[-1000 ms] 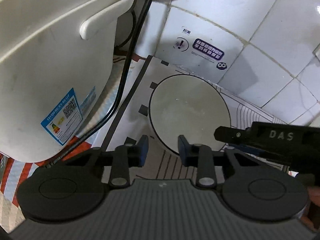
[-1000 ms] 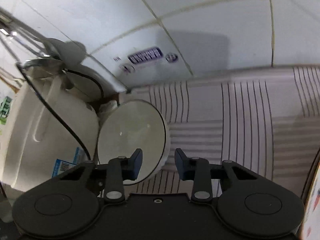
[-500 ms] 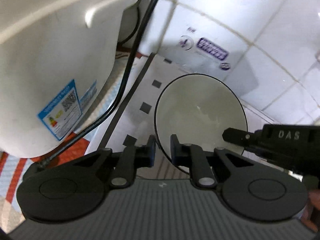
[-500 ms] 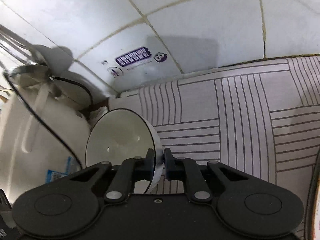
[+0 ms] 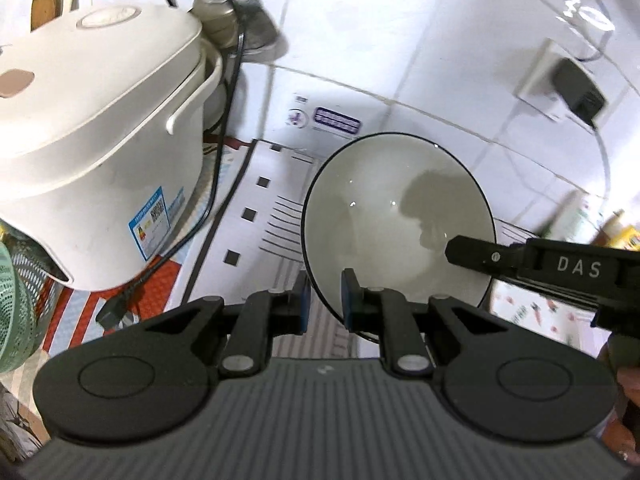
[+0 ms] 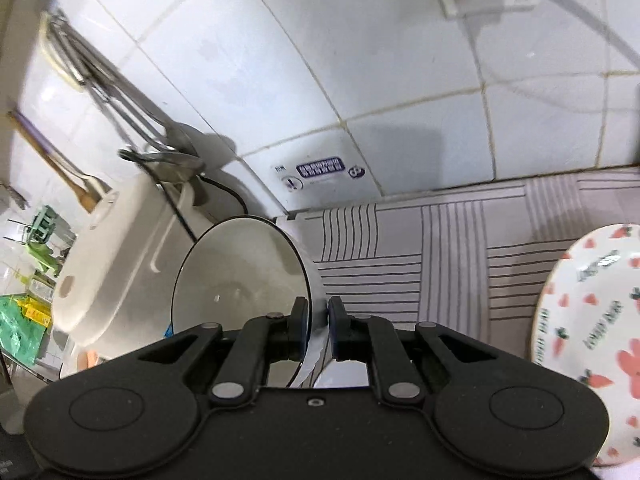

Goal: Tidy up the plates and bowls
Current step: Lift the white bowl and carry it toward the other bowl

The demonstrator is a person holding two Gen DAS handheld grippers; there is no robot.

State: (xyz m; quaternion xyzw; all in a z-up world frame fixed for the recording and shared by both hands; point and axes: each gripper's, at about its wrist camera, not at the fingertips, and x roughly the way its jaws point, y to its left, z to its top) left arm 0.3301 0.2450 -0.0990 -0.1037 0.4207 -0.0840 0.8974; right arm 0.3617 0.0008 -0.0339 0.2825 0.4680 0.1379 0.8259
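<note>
A white bowl point(image 5: 384, 216) with a thin black rim hangs in the air above the striped mat point(image 5: 248, 232). My left gripper point(image 5: 325, 300) is shut on its near left rim. My right gripper point(image 6: 318, 324) is shut on the opposite rim of the same bowl point(image 6: 236, 280), and in the left wrist view its black finger point(image 5: 480, 254) reaches in over the bowl's right edge. A white plate point(image 6: 588, 320) with red carrot and heart prints lies on the mat at the right in the right wrist view.
A cream rice cooker point(image 5: 88, 128) with a black cord point(image 5: 216, 168) stands at the left against the tiled wall point(image 5: 400, 40). A wall socket with a black plug point(image 5: 572, 84) is at the upper right. A green mesh basket point(image 5: 16, 296) sits at the far left edge. Utensils hang on the wall point(image 6: 100, 80).
Both grippers shut on the bowl's rim and lifted it off the mat. The view rose, so the cooker's lid, the socket and the printed plate came into sight.
</note>
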